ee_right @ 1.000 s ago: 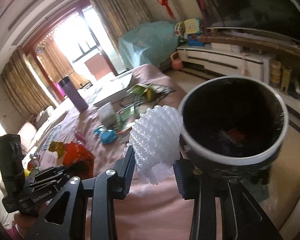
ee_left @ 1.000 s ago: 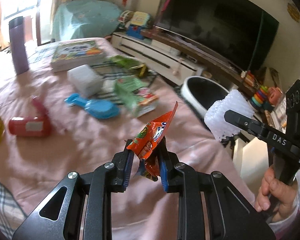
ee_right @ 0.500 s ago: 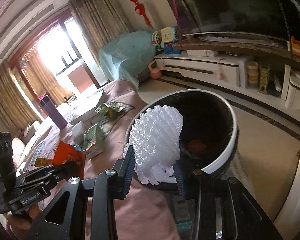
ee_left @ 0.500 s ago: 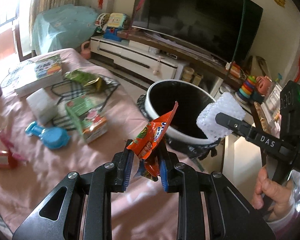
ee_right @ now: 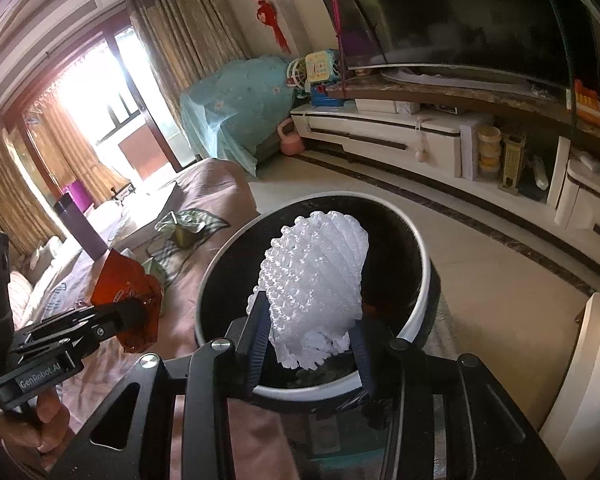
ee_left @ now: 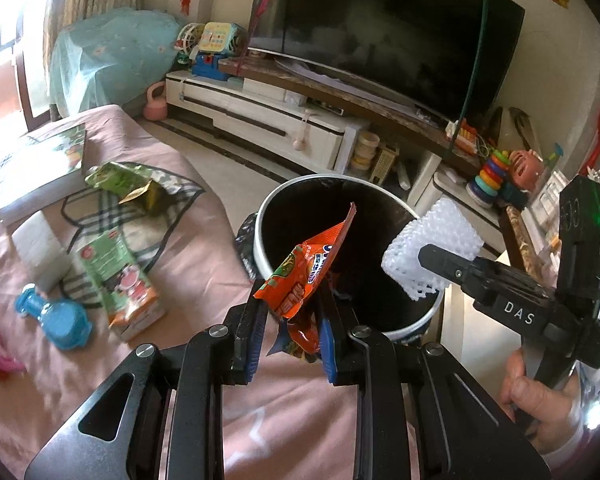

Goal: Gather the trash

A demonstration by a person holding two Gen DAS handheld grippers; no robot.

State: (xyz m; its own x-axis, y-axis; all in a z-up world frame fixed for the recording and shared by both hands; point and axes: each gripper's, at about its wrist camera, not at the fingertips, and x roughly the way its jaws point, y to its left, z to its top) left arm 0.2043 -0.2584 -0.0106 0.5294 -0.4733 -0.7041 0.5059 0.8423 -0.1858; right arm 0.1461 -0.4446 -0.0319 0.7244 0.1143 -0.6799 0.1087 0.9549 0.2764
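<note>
Trash, 2 pieces in hand, both now at the bin; entry as follows.

Item 1: orange snack wrapper, crumpled, clamped between the nearly closed fingers of the left gripper; its upper corner stands in front of the bin's dark mouth, though the pinched end looks to sit at or just short of the near rim.

Item 2: white foam net sleeve, held in the right gripper; the jaws have just been opening slightly with the sleeve between them, and it looks only lightly gripped; it hangs over the bin's opening.

Receptacle: round bin, white rim, black inside, standing on the floor against the edge of the pink-covered surface; something reddish already lies at the bottom.

Change noted: 1 second ago the bin was off to the side of the left view, with the pink cover beneath the wrapper; both hands have since carried their loads across, and the bin now fills the middle of both views.

Bearing on task: carry is judged done; release of both pieces comes next, the sleeve likely first.

Remaining on the cover: green wrapper, green-and-red carton, blue plastic toy; which count as trash cannot be told.
</note>
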